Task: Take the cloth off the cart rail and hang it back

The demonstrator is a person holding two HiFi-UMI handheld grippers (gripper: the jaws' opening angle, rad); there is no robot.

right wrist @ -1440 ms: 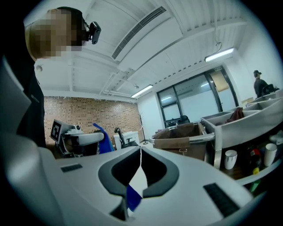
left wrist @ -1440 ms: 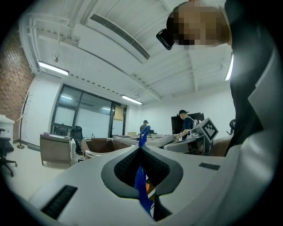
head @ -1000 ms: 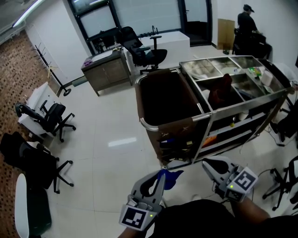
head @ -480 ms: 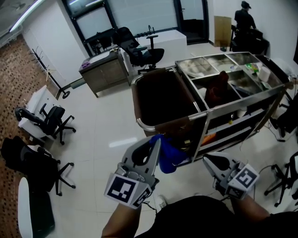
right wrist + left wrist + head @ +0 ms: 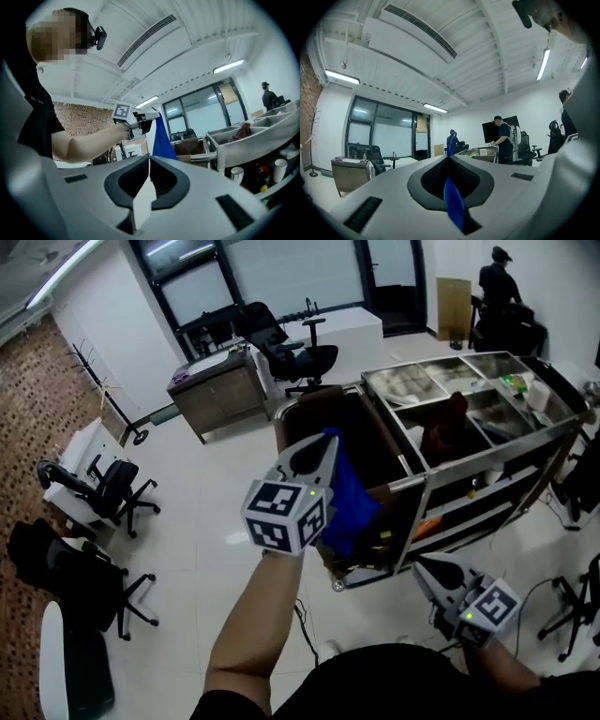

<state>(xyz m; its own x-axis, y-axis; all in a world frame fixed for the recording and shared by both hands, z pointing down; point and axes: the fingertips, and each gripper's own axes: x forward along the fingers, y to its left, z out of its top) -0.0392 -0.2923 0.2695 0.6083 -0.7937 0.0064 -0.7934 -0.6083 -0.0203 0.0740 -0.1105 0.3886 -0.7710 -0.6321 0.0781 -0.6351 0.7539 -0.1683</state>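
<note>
Head view: the blue cloth (image 5: 349,498), pinched in the closed left claw (image 5: 323,439), is found raised from the lower frame to centre, overlapping the cart rail (image 5: 401,484), so re-hanging is judged next, while the right claw (image 5: 424,568) is held shut at lower right.

Cloth (image 5: 349,495): small, bright blue, hung limp & bunched from the closed jaws of the L gripper (image 5: 327,437), up off the cart rail (image 5: 398,485), in front of the cart's dark bin end. Rail: rounded steel tube along the bin top. In L gripper view, just a thin blue strip (image 5: 453,206) showed btw the jaws.
</note>
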